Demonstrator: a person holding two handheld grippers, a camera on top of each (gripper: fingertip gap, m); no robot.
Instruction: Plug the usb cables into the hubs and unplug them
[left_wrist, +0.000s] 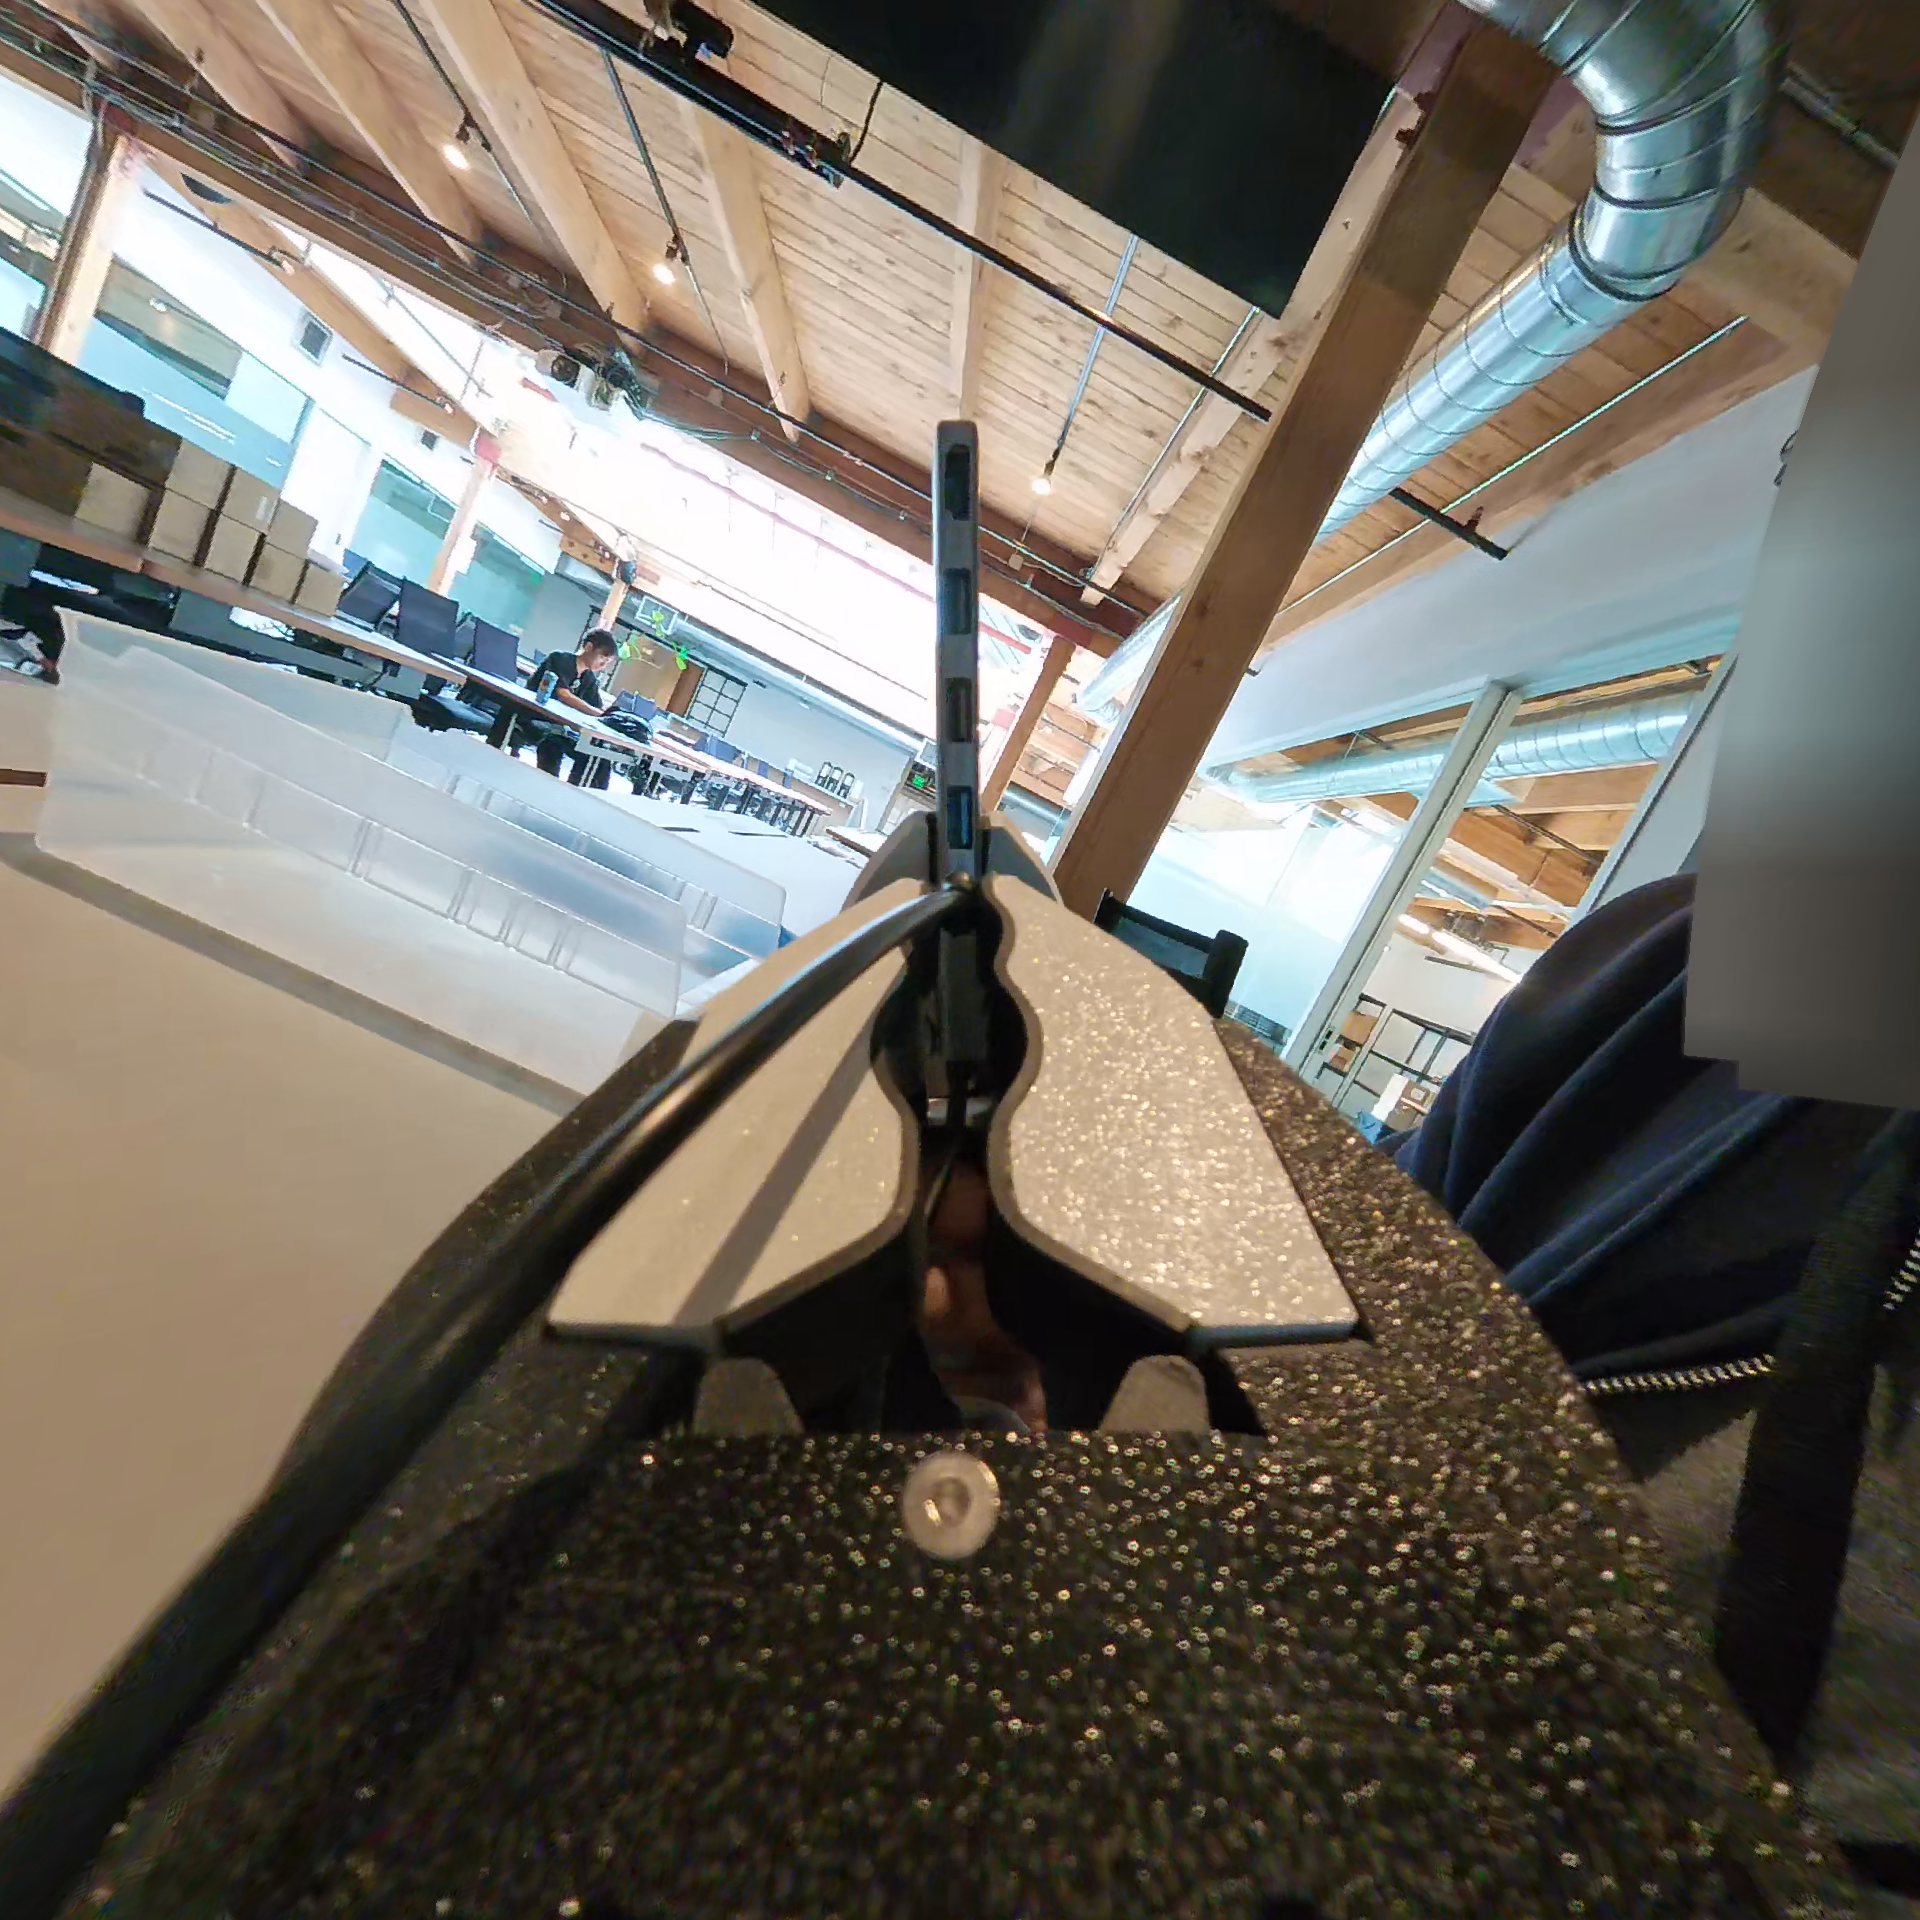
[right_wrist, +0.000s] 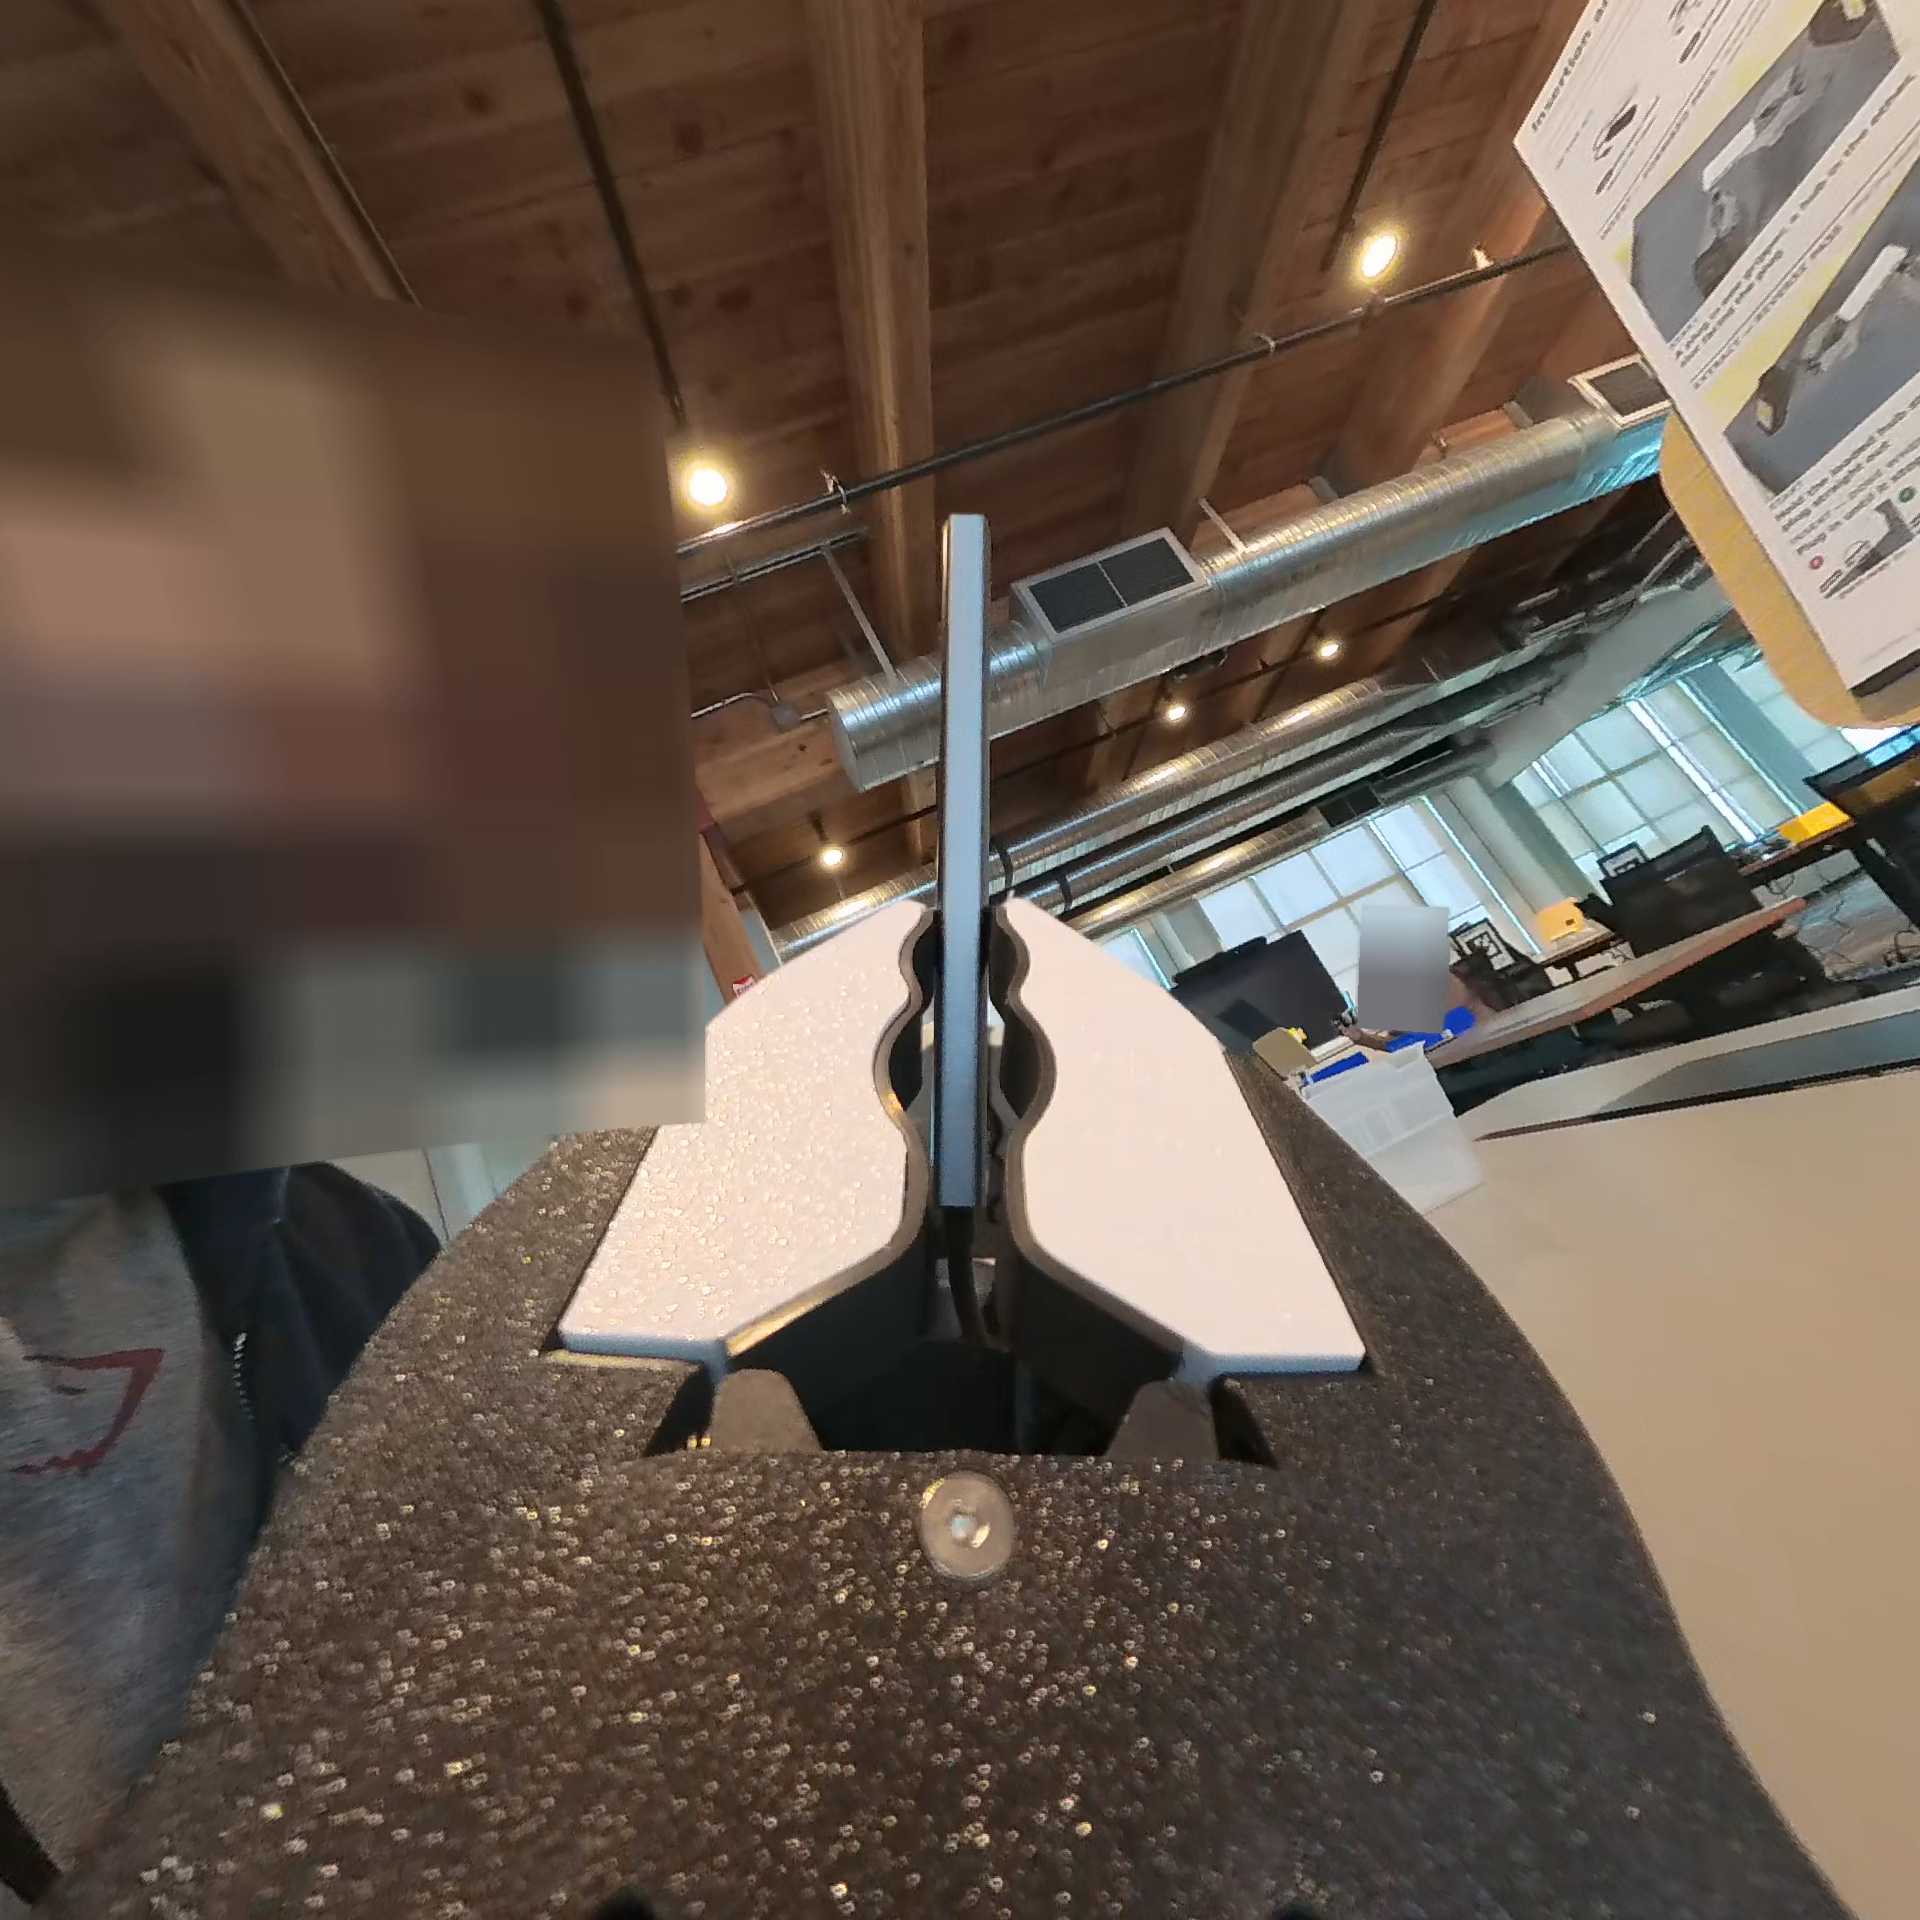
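My left gripper (left_wrist: 961, 862) is shut on a thin grey USB hub (left_wrist: 956, 623). The hub stands upright, edge-on, with several ports along its near edge, the lowest one blue. Its black cable (left_wrist: 665, 1070) curves down to the left over the left finger. My right gripper (right_wrist: 964, 935) is shut on a second grey hub (right_wrist: 963, 790), also upright and edge-on, showing a plain side. A dark cable (right_wrist: 961, 1288) runs down from its lower end between the fingers. Both grippers point up towards the wooden ceiling. No loose USB plug shows.
A clear plastic bin (left_wrist: 343, 810) stands on the pale table (left_wrist: 208, 1143) at the left. A person's dark jacket (left_wrist: 1621, 1122) is at the right. In the right wrist view, the table (right_wrist: 1683, 1299) runs off right, with a small clear bin (right_wrist: 1382, 1122) and a printed sheet (right_wrist: 1766, 312) above. Both grippers' tips are close together, under 4 cm apart.
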